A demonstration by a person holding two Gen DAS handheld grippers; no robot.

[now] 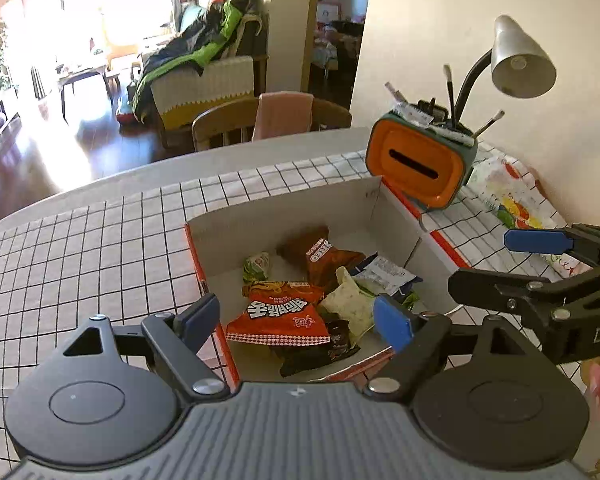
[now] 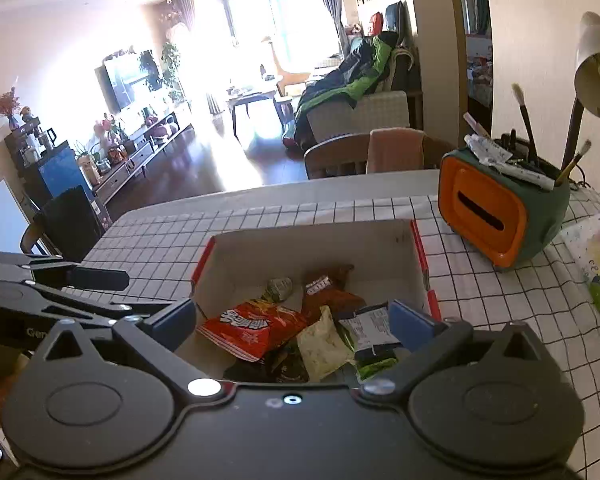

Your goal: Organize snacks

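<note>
Checked tablecloth (image 1: 80,248) bare left of snack box (image 1: 276,216); both grippers' jaws wide apart, empty, above its near edge.

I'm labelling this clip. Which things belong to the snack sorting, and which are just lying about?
Job: cardboard box; red snack bag; brown Oreo pack; pale green packet.
Lying about: orange tissue holder; desk lamp; brushes.
</note>
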